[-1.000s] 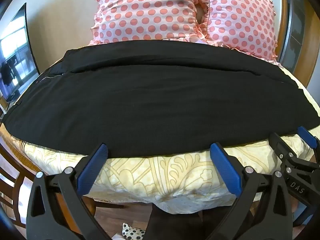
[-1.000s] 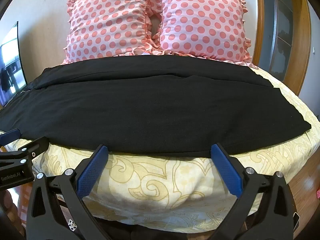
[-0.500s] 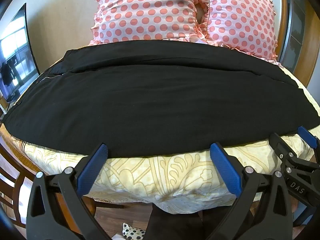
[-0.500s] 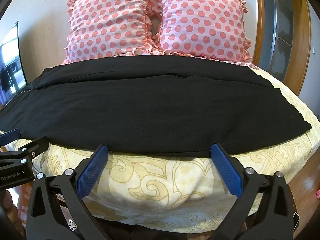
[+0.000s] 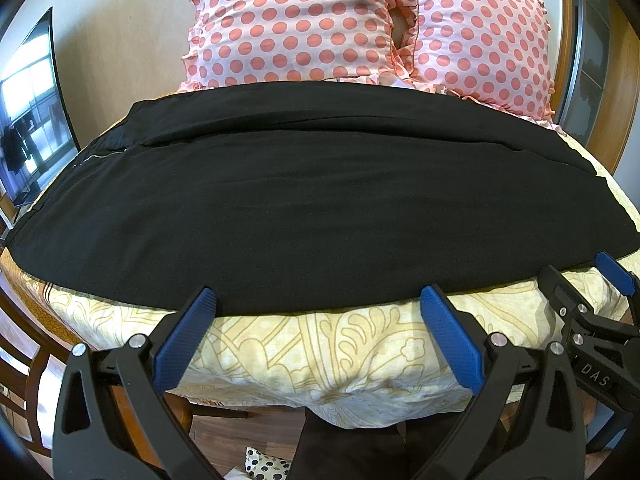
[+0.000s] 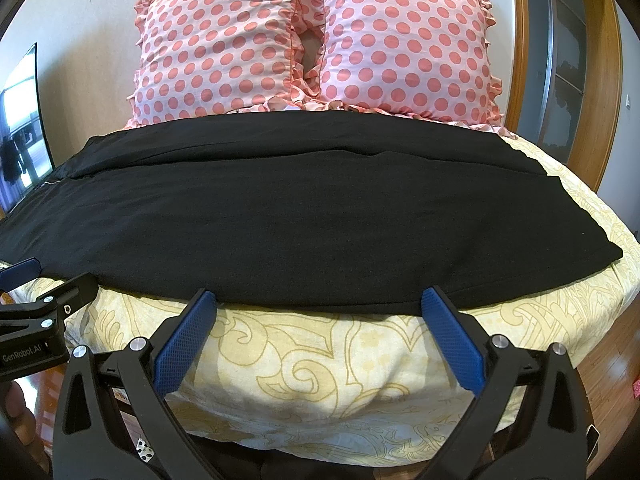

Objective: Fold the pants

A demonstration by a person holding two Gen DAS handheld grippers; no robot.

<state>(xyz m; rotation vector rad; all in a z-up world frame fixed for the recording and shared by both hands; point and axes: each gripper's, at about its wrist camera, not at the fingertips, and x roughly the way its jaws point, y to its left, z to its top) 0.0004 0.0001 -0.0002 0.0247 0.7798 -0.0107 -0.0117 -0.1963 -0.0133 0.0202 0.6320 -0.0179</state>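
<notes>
Black pants lie spread flat across the bed, lengthwise from left to right; they also show in the right wrist view. One layer lies over another, with a seam line along the far side. My left gripper is open and empty, its blue pads just short of the pants' near edge. My right gripper is open and empty at the same near edge, further right. The right gripper also shows at the right of the left wrist view.
The bed has a cream patterned cover. Two pink polka-dot pillows stand at the head, behind the pants. A dark screen stands at the left, a wooden door frame at the right. Wood floor lies below the bed's edge.
</notes>
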